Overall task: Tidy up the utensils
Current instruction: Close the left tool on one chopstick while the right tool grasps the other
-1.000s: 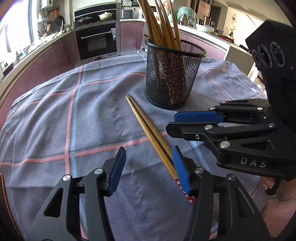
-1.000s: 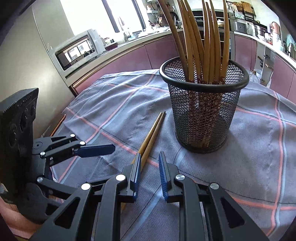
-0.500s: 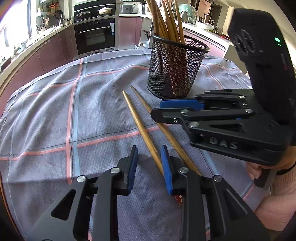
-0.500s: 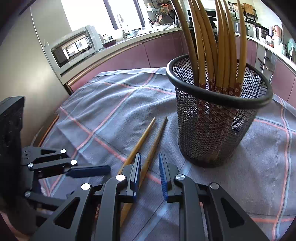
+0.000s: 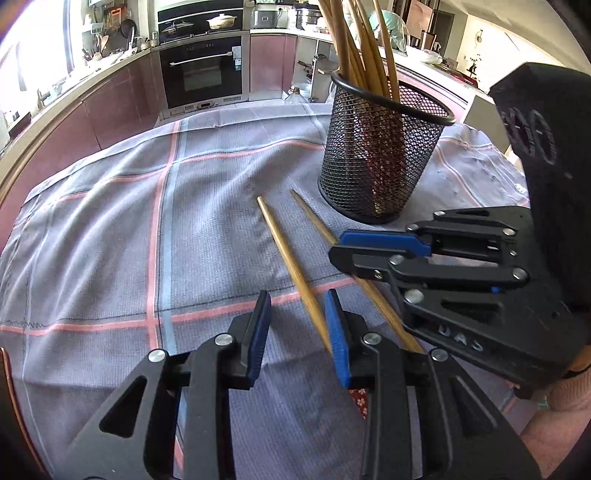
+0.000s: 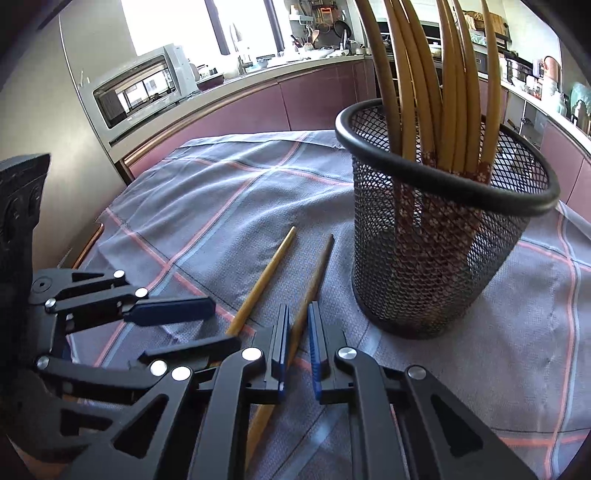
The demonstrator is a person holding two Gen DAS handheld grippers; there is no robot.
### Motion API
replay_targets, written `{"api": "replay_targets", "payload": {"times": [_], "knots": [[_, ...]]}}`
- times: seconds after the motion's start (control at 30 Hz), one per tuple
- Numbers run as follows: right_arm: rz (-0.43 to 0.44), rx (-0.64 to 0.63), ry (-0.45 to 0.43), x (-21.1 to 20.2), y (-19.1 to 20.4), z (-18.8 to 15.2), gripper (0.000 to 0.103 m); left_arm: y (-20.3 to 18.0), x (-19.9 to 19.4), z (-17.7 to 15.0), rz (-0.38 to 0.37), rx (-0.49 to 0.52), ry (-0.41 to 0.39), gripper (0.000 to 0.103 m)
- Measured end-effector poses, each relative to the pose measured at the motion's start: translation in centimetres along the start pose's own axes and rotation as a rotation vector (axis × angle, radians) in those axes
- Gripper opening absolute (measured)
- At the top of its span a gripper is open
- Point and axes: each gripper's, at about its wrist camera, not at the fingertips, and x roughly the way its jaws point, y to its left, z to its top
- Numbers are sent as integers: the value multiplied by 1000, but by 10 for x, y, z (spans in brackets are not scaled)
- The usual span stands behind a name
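Two chopsticks (image 5: 291, 269) lie on the tablecloth (image 5: 110, 240), side by side, just left of and nearer than the mesh holder (image 5: 380, 162). More chopsticks (image 6: 436, 74) stand in it. Oven (image 5: 201, 70) far behind.

Checked grey cloth (image 5: 110, 240) with pink lines covers the surface; behind it, a built-in black oven (image 5: 201, 74), maroon cabinets (image 6: 317, 99), a silver microwave (image 6: 136, 85) by the bright window (image 6: 170, 22).

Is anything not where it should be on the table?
Yes. Two chopsticks lie flat on the cloth beside the mesh cup, while the others stand inside it. The right tool is shut on one; the left tool, opening, has the other between its pads.
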Motion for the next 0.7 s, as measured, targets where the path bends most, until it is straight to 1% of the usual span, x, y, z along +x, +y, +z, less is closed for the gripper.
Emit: {"api": "replay_targets", "payload": {"times": [0.13, 0.2, 0.3, 0.4, 0.5, 0.53, 0.7], "knots": [[-5, -11, 12, -5, 0, -4, 8, 1, 4, 5, 5, 1, 4, 27], [-18, -15, 19, -5, 0, -3, 10, 2, 6, 8, 3, -4, 6, 27], [-33, -25, 18, -2, 2, -1, 9, 2, 10, 12, 10, -10, 7, 24], [-24, -17, 15, 0, 0, 0, 9, 2, 10, 12, 22, -19, 7, 21], [-16, -12, 15, -1, -2, -1, 9, 2, 11, 12, 28, -29, 5, 17], [-14, -13, 14, -3, -3, -2, 8, 2, 11, 12, 28, -33, 5, 14], [7, -2, 6, -8, -5, -3, 7, 2, 10, 11, 25, -49, 0, 11]]}}
